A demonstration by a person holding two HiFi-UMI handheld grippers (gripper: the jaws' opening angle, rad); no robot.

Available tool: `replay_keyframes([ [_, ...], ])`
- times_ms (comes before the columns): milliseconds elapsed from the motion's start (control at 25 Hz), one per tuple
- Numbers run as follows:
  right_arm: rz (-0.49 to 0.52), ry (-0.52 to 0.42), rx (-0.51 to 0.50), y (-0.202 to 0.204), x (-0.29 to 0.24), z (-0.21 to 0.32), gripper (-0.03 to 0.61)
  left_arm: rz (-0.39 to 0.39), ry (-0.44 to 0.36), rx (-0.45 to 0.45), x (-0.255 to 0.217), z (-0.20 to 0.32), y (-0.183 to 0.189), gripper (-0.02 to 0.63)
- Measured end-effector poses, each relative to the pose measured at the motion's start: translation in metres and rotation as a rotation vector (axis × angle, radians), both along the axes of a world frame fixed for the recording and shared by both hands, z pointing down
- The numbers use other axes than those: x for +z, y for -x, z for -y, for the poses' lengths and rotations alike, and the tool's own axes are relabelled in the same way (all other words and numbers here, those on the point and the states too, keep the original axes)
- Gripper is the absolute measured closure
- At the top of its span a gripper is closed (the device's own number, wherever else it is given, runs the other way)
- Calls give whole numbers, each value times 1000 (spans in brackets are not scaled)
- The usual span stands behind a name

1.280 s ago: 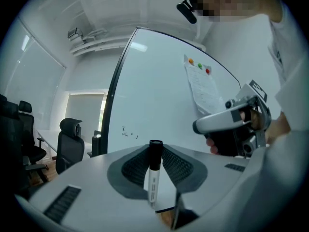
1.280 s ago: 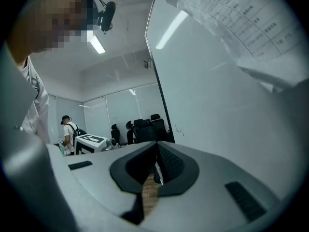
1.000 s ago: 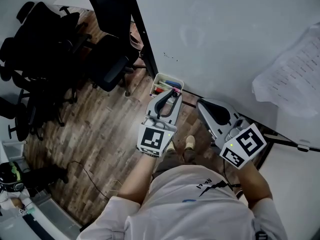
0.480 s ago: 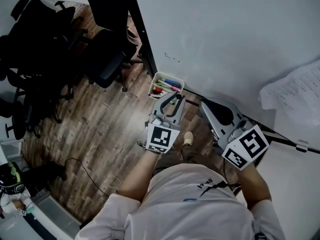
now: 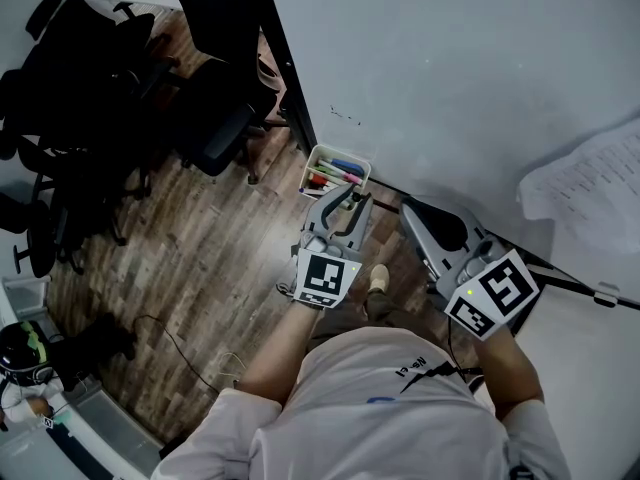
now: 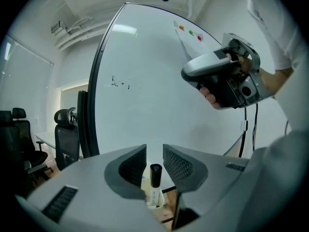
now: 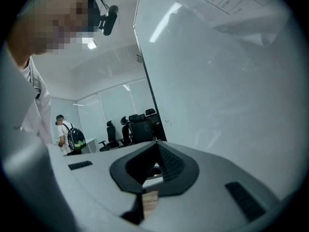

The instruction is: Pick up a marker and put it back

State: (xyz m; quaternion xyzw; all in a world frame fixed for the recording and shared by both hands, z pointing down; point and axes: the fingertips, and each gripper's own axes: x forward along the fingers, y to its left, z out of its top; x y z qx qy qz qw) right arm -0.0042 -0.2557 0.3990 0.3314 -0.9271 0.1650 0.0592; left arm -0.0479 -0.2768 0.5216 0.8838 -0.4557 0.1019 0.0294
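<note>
At the foot of the whiteboard [image 5: 450,68], close to the person, the right gripper [image 5: 408,210] hangs with its jaws together and nothing in them. Just beyond, the left gripper [image 5: 350,198] points into the box [image 5: 311,166]. Its jaws are opening, and a black-capped marker [image 6: 155,174] stands upright between them, touching neither pad. The return thus appears nearly complete, with only withdrawal left. Farther in, the box holds other markers [image 5: 336,174]: pink, blue and green.

head view: steeply down; gripper views: close, facing shared whiteboard [image 5: 450,68]
</note>
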Motion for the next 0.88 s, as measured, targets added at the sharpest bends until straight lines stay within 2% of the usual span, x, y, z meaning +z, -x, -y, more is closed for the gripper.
replay_keyframes([
  [400, 24, -30, -41, 9, -10, -9, 565, -43, -58, -35, -54, -15, 10, 514],
  [600, 39, -51, -61, 14, -19, -14, 565, -107, -58, -73, -90, -23, 21, 515],
  [760, 48, -67, -72, 12, -23, -18, 565, -154, -76, -69, -118, -31, 20, 517],
  [880, 54, -84, -75, 11, -28, -20, 565, -147, -71, -61, -132, -39, 16, 522],
])
